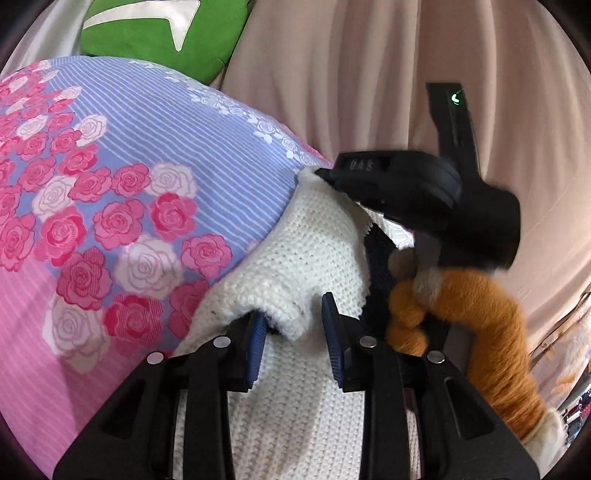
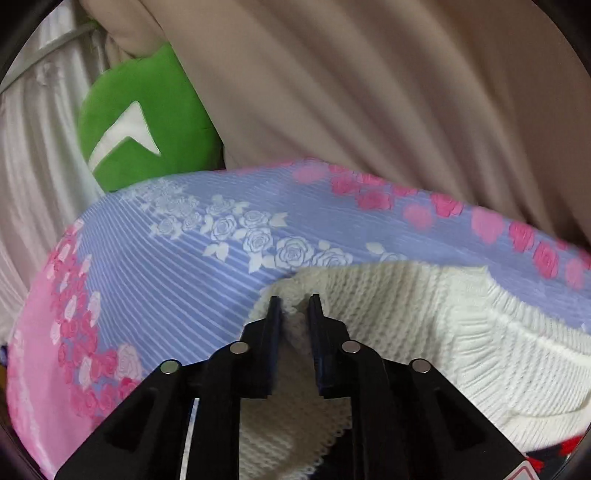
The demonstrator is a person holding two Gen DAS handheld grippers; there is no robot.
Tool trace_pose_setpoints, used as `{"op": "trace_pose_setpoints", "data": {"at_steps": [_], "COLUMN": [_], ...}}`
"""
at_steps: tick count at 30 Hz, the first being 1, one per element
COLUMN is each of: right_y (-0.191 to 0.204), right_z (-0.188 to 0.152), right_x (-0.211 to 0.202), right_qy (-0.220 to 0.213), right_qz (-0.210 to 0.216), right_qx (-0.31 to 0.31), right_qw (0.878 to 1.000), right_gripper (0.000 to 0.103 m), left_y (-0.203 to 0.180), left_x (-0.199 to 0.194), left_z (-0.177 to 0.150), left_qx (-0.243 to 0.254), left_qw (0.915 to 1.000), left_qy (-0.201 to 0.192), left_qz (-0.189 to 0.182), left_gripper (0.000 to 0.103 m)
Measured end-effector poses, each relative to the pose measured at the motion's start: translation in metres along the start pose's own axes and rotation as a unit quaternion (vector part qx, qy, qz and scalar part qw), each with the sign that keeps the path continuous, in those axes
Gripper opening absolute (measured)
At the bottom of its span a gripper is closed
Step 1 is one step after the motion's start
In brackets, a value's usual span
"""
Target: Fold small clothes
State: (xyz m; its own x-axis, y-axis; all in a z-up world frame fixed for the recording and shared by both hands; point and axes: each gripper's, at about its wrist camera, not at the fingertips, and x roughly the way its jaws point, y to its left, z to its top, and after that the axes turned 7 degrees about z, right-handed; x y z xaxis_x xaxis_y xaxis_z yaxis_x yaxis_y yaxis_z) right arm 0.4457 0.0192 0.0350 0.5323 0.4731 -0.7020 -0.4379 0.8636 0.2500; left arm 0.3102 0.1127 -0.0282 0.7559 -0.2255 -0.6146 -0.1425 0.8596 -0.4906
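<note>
A white knit sweater [image 1: 314, 243] lies bunched on a floral bedsheet [image 1: 129, 147], with a dark navy part [image 1: 376, 266] showing beside it. My left gripper [image 1: 293, 325] has its blue pads [image 1: 255, 343] on either side of a raised fold of the knit; the right pad stands clear of it, so the jaws are open. My right gripper [image 1: 325, 173] bites the sweater's far corner. In the right wrist view, the right gripper [image 2: 295, 304] is pinched narrowly on a bunched edge of the sweater [image 2: 424, 317]. A person's arm in an orange fuzzy sleeve [image 1: 491, 317] holds it.
The bedsheet [image 2: 184, 258] is pink and lilac with roses. A green cushion [image 1: 155, 33] [image 2: 147, 122] sits at the back beside a beige curtain [image 1: 369, 74] [image 2: 369, 92]. White drapery [image 2: 40, 166] hangs on the left.
</note>
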Motion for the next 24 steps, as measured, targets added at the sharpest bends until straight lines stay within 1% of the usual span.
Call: {"op": "trace_pose_setpoints", "data": {"at_steps": [2,4,5,6,7,8,10,12,13,14,15,17,18,19,21,22,23,24], "right_y": [0.000,-0.008,-0.018,-0.030,-0.049,-0.070,-0.111,-0.151,-0.165,-0.179,-0.196,-0.217,-0.222,-0.223,-0.218,-0.217,-0.214,-0.213], "right_z": [-0.004,-0.016,-0.027,-0.036,-0.054,-0.072,-0.113,-0.160,-0.177,-0.194,-0.212,-0.229,-0.233,-0.234,-0.227,-0.224,-0.221,-0.216], "right_x": [-0.033,-0.082,-0.108,-0.127,-0.152,-0.174,-0.212,-0.246,-0.257,-0.267,-0.274,-0.275,-0.272,-0.267,-0.255,-0.251,-0.246,-0.241], "right_qy": [-0.032,-0.070,-0.087,-0.097,-0.104,-0.107,-0.112,-0.115,-0.118,-0.120,-0.124,-0.126,-0.126,-0.124,-0.118,-0.114,-0.107,-0.099], "right_qz": [0.015,0.015,0.009,0.000,-0.013,-0.024,-0.062,-0.104,-0.114,-0.111,-0.089,-0.043,-0.032,-0.030,-0.032,-0.030,-0.028,-0.027], "right_qx": [0.000,0.002,0.010,0.019,0.034,0.050,0.094,0.145,0.168,0.193,0.231,0.278,0.289,0.288,0.274,0.271,0.270,0.267], "right_qw": [0.999,0.997,0.996,0.995,0.994,0.993,0.987,0.977,0.972,0.967,0.961,0.951,0.949,0.949,0.954,0.955,0.957,0.958], "right_gripper": [0.020,0.030,0.043,0.053,0.056,0.056,0.057,0.059,0.060,0.060,0.060,0.060,0.060,0.060,0.060,0.058,0.039,0.005], "left_y": [0.002,0.002,0.002,0.001,0.002,0.004,0.004,0.005,0.004,0.003,0.003,0.002,0.003,0.003,0.002,0.002,0.002,0.004], "left_x": [0.000,-0.002,-0.002,-0.004,-0.004,-0.001,-0.005,-0.008,-0.010,-0.010,-0.011,-0.014,-0.014,-0.015,-0.016,-0.018,-0.018,-0.017], "left_z": [0.001,0.000,0.000,-0.002,-0.001,0.003,0.002,-0.001,-0.002,-0.003,-0.004,-0.006,-0.006,-0.006,-0.007,-0.007,-0.007,-0.007], "left_qx": [-0.004,-0.005,-0.005,-0.005,-0.005,-0.006,-0.007,-0.007,-0.007,-0.006,-0.006,-0.007,-0.007,-0.007,-0.007,-0.008,-0.010,-0.011], "left_qw": [1.0000,1.0000,1.0000,1.0000,1.0000,1.0000,1.0000,1.0000,0.9999,0.9999,0.9999,0.9999,0.9999,0.9998,0.9998,0.9998,0.9997,0.9997], "left_qy": [0.001,0.001,0.000,-0.001,-0.001,-0.002,-0.005,-0.007,-0.008,-0.009,-0.010,-0.013,-0.014,-0.014,-0.014,-0.015,-0.016,-0.016], "left_qz": [-0.003,-0.002,-0.002,-0.001,0.000,0.000,0.001,0.002,0.003,0.003,0.004,0.006,0.008,0.009,0.010,0.013,0.015,0.016], "left_gripper": [0.028,0.028,0.028,0.028,0.028,0.028,0.028,0.028,0.028,0.028,0.028,0.028,0.028,0.028,0.027,0.024,0.021,0.020]}}
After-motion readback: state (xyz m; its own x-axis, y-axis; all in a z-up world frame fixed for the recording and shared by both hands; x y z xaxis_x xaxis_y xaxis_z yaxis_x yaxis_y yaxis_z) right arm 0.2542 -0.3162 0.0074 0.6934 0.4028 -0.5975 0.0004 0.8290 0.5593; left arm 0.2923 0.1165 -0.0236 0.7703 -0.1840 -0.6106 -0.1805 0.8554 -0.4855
